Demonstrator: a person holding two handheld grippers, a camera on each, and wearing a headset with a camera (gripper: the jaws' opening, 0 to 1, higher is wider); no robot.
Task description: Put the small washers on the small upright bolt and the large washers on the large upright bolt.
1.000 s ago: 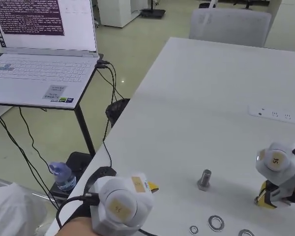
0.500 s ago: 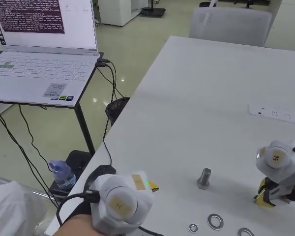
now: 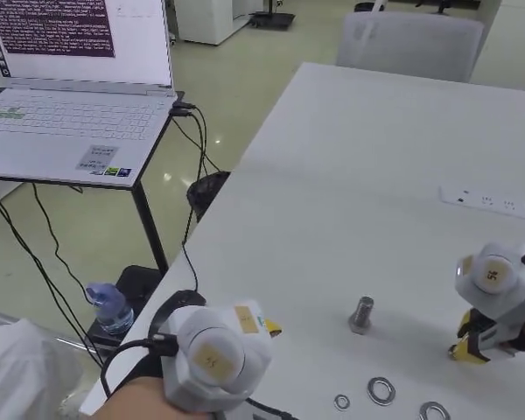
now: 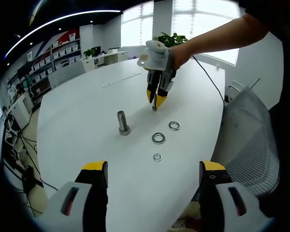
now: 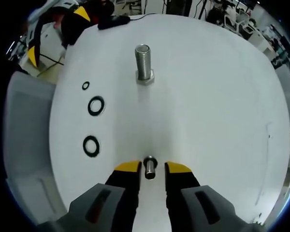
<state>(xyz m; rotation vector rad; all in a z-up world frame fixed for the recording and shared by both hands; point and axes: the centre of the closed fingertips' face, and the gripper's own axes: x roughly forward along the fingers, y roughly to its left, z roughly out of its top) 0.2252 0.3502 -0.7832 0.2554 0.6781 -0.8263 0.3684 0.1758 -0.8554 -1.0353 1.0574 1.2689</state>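
Close to the counter's front edge, the small bolt [image 5: 149, 166] is being stood up by the barely open right tool [image 5: 152, 167], and the wide-open left tool [image 4: 153, 166] is probably needed next for the washers [image 4: 158, 138].

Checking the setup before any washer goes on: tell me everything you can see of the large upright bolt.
The large bolt looks like dull grey metal, with a threaded shank and a hexagonal head. It stands upright on its head on the white table, with no washer on it. Three washers lie flat to one side, apart from it. Only the table touches it. The right tool stands off from it, jaws either side of a smaller bolt.
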